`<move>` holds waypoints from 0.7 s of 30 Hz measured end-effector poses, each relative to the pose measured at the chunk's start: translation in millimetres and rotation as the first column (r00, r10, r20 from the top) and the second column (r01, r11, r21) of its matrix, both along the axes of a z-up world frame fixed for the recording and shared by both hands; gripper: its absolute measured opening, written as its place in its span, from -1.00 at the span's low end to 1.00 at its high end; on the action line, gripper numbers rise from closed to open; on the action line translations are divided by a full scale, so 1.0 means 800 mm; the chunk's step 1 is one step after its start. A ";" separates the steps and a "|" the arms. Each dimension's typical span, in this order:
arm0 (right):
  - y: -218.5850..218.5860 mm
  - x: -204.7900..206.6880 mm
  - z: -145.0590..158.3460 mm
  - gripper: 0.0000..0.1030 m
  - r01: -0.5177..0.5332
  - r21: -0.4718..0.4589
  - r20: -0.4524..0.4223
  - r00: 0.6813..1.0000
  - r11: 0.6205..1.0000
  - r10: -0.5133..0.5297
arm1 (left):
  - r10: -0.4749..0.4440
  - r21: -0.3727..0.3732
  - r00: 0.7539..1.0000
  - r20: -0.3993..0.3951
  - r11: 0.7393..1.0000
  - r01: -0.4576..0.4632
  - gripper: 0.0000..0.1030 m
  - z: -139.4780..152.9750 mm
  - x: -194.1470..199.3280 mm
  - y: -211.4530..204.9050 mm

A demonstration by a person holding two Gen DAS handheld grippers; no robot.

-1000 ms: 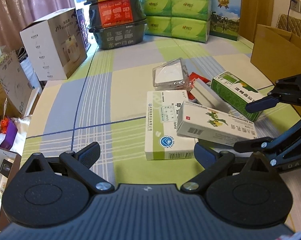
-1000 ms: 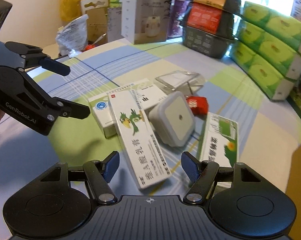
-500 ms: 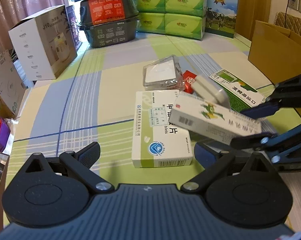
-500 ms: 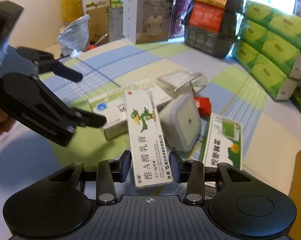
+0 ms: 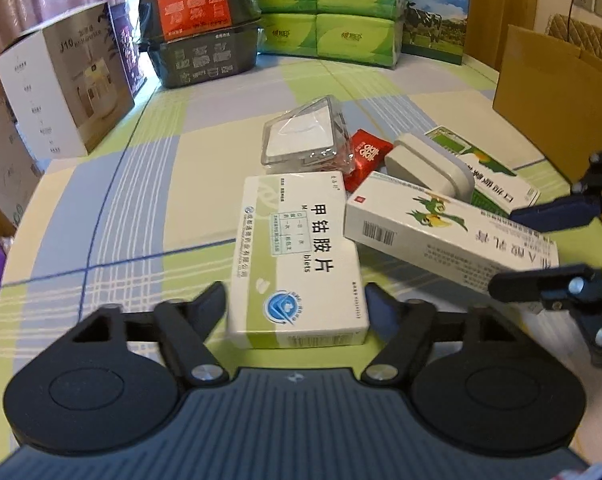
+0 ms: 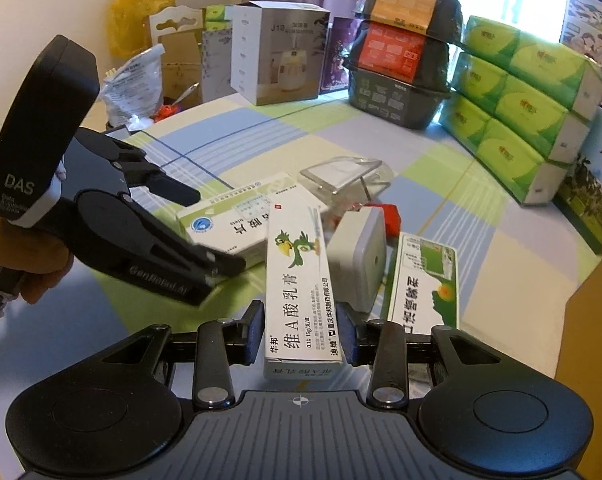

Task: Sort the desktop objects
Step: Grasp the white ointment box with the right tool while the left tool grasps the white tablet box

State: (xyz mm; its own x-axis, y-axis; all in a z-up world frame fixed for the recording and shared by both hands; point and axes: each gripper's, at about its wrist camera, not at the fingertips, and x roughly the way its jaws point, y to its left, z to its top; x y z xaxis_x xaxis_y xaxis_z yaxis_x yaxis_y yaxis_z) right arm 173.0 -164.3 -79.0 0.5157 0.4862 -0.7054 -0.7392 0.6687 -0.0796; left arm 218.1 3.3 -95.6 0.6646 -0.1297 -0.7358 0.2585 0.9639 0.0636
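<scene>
The right gripper (image 6: pixel 301 330) is clamped on the near end of a long white ointment box (image 6: pixel 299 280) printed with a green parrot, one finger pressed against each long side. The box points away from the gripper over the checked tablecloth (image 6: pixel 441 200). In the left wrist view the same ointment box (image 5: pixel 441 228) sits tilted, its far end raised above the cloth, with the right gripper (image 5: pixel 537 248) closed on its other end.

The left gripper (image 5: pixel 295 312) is spread wide, with the near end of a flat white tablet box (image 5: pixel 297 256) lying between its fingers; neither finger touches the box. In the right wrist view the left gripper (image 6: pixel 213 232) reaches in from the left, held by a hand (image 6: pixel 33 276), with its fingers on either side of the tablet box (image 6: pixel 241 220).

Just beyond the ointment box a grey night light (image 6: pixel 361 256) leans on its edge, and a green and white carton (image 6: pixel 423 284) lies flat beside it on the right. A red sachet (image 5: pixel 367 152) lies behind the night light, next to a clear plastic case (image 5: pixel 301 136). At the far end of the table stand a white appliance box (image 5: pixel 65 80), stacked black trays (image 5: pixel 201 24) and green tissue packs (image 5: pixel 325 12). A brown cardboard box (image 5: pixel 557 80) stands at the right edge.
</scene>
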 end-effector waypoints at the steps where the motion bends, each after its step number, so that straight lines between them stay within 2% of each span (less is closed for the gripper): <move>1: -0.001 -0.001 0.000 -0.29 0.010 0.000 -0.005 1.000 1.000 -0.010 | 0.008 -0.005 1.000 -0.006 1.000 -0.008 0.32 0.000 -0.002 0.000; 8: -0.018 -0.028 0.004 -0.30 0.118 0.017 -0.049 0.992 0.993 -0.117 | 0.046 -0.022 0.997 -0.068 0.999 -0.048 0.31 0.009 -0.041 -0.008; 15: -0.045 -0.090 -0.002 -0.31 0.251 -0.004 -0.126 0.960 0.968 -0.250 | 0.049 -0.030 0.995 -0.086 0.998 -0.052 0.31 0.016 -0.122 -0.022; 19: -0.058 -0.127 -0.004 -0.28 0.263 0.009 -0.170 0.951 0.965 -0.257 | 0.050 -0.054 0.995 -0.083 0.997 -0.055 0.31 0.018 -0.172 -0.025; 21: -0.060 -0.140 -0.003 -0.15 0.259 0.024 -0.178 0.952 0.966 -0.250 | 0.062 -0.067 0.996 -0.059 0.996 -0.066 0.32 0.021 -0.192 -0.024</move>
State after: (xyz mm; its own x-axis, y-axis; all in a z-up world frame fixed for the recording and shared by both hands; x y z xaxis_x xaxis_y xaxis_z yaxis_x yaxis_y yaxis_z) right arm 61.3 -212.3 -81.5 0.4995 0.3889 -0.7741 -0.5438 0.8364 0.0694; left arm 64.8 -16.0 -78.9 0.6307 -0.1398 -0.7633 0.1976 0.9801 -0.0162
